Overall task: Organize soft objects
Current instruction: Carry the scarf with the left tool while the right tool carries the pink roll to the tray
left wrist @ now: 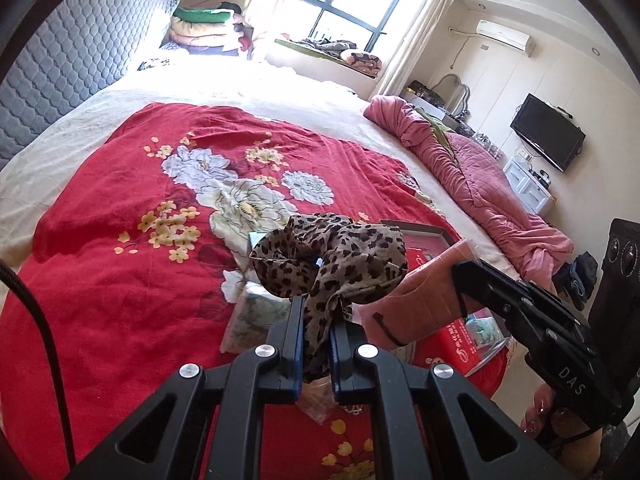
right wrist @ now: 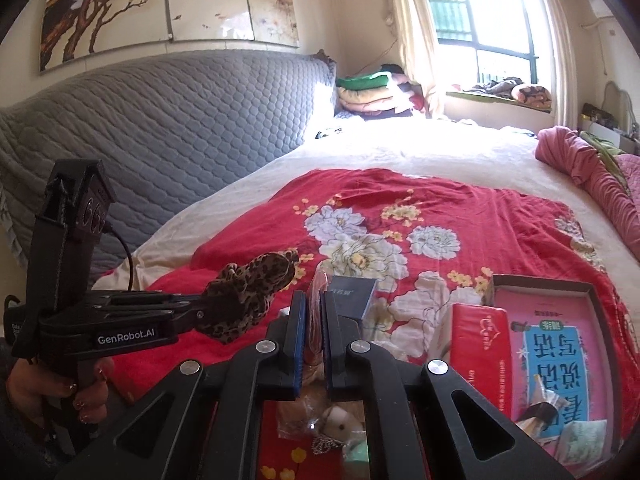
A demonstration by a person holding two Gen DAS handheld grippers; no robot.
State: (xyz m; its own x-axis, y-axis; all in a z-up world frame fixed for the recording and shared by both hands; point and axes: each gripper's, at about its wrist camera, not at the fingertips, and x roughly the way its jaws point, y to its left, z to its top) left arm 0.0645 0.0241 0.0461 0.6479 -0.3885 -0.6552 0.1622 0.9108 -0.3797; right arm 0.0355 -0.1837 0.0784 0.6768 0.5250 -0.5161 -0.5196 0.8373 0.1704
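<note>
My left claw (left wrist: 316,312) is pinched shut on a leopard scarf (left wrist: 332,264), which bunches up just past its tips and hangs down between the pads, lifted clear of the red quilt (left wrist: 120,280) on the bed. My right claw (right wrist: 315,308) is pressed together on a thin pink cloth (right wrist: 317,320); in the left view that cloth (left wrist: 420,304) hangs beside the scarf. Below my right claw lie small plastic-wrapped items (right wrist: 320,420), and to its right a red packet (right wrist: 480,344) and an open box (right wrist: 600,360) holding a pink book. Beyond both claws, a rolled pink blanket (left wrist: 460,168) lies along the bed's far edge.
</note>
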